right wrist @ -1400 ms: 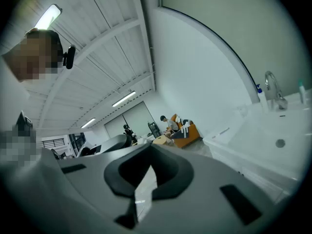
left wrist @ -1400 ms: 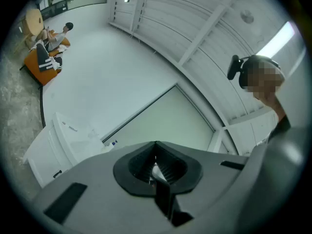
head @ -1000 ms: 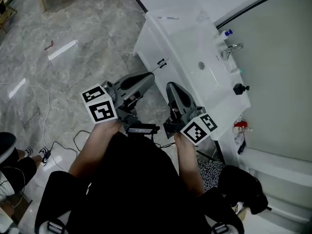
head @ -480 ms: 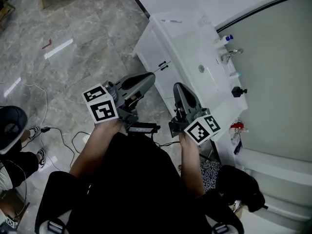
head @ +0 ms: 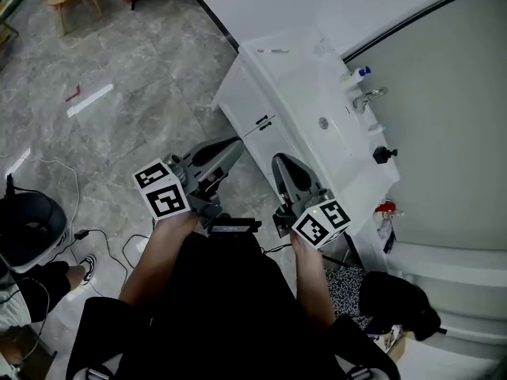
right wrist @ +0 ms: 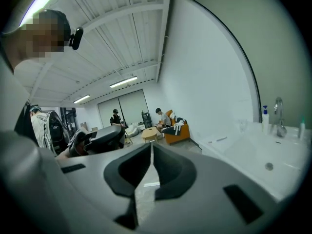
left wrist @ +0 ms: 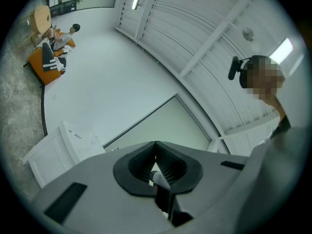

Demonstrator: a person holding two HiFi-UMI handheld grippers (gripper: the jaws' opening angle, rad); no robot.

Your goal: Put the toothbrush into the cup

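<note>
— What's the biggest thing here?
— The white table (head: pixel 295 76) with the sink, set against the wall. The person holds both grippers out in front of the table, not over it.
— Fingers?
— Left gripper (head: pixel 238 142): pressed together, empty. Right gripper (head: pixel 279 161): the same.
— The toothbrush (head: pixel 279 51)?
— Lying flat on the table's far end, well apart from both grippers.

Jaws together on left hand-held gripper (head: pixel 235 143), tips angled up. Jaws together on right hand-held gripper (head: pixel 280 162), tips angled slightly down. Grippers side by side, apart.
</note>
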